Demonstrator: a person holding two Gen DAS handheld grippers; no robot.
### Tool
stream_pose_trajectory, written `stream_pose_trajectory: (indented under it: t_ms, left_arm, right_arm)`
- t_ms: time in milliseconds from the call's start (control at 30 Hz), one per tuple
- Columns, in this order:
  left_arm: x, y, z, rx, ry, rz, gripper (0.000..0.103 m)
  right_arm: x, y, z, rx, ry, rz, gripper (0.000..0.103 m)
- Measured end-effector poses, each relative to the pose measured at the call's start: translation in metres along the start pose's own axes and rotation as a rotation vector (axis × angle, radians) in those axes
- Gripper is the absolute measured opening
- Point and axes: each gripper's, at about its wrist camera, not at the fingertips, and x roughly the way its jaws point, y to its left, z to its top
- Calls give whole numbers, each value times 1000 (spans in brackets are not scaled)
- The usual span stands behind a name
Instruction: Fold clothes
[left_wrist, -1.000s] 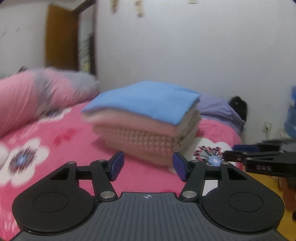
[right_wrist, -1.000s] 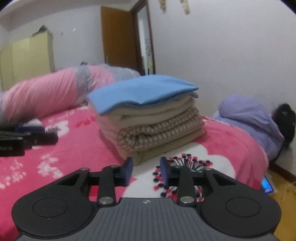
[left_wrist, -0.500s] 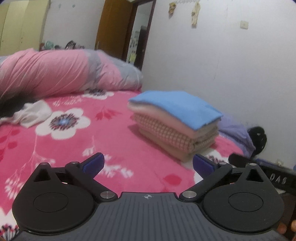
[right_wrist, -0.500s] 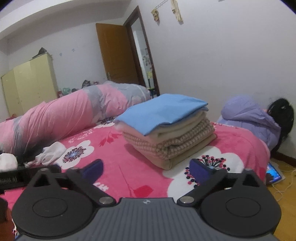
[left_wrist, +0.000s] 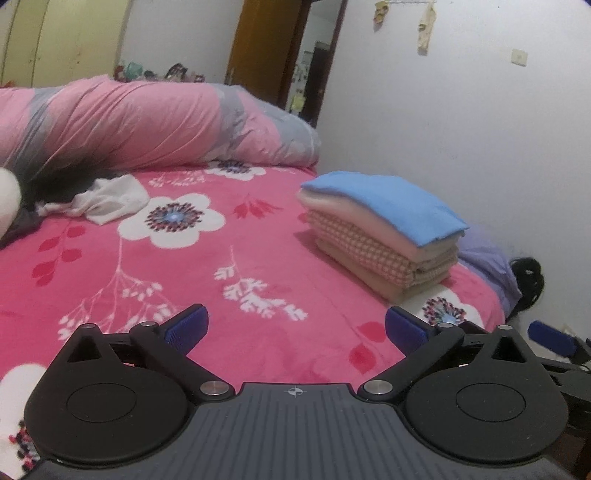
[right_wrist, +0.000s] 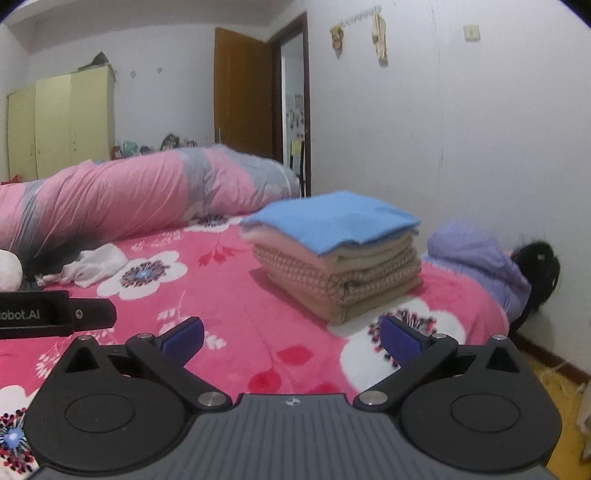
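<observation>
Both grippers, left (left_wrist: 293, 326) and right (right_wrist: 291, 336), gape empty above the bed (left_wrist: 229, 266) (folded stack (left_wrist: 380, 229) apart).

— What lies past the pink floral bedspread (left_wrist: 236, 258)?
— A rolled pink-and-grey quilt (left_wrist: 147, 122) along its far edge, a yellow wardrobe (right_wrist: 62, 125) behind that.
— And the brown door (right_wrist: 243, 96)?
— Beyond the quilt's right end, standing open.
</observation>
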Motion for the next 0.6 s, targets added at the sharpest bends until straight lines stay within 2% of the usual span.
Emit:
stream_pose_trajectory:
  t_ms: [200, 400, 600]
  left_arm:
    - [-2, 6, -2, 9, -2, 62, 103]
    - [-2, 14, 2, 2, -32, 89, 103]
    - [-6, 12, 3, 60, -47, 93, 103]
  right_arm:
    - [-5, 7, 0, -9, -24, -96, 103]
    - [-6, 12, 7, -18, -20, -143, 103]
    - [-4, 17, 9, -21, 15, -167, 103]
